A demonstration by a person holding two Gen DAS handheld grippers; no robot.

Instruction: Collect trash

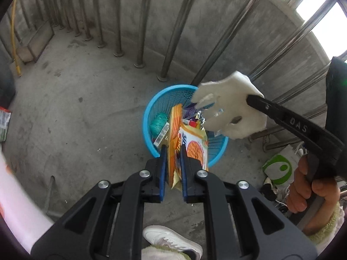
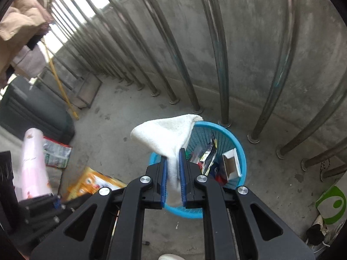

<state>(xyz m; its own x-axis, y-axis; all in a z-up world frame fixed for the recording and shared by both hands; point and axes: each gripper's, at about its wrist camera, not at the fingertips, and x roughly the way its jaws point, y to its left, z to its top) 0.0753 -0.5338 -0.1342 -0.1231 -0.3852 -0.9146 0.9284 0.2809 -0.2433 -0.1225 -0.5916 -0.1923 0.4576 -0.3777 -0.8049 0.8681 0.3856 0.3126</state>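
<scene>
Drop-off step judged in hand. Orange wrapper (image 1: pixel 173 149) pinched in left tongs (image 1: pixel 173 171), white cloth (image 2: pixel 164 138) pinched in right tongs (image 2: pixel 173 177), both held above blue basket (image 2: pixel 240 151). Next: release needed over basket.

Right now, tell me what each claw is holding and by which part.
The left claw pinches an orange snack wrapper by its lower end. The right claw grips a white cloth by a bunched lower end. Both hang over the blue basket.
</scene>
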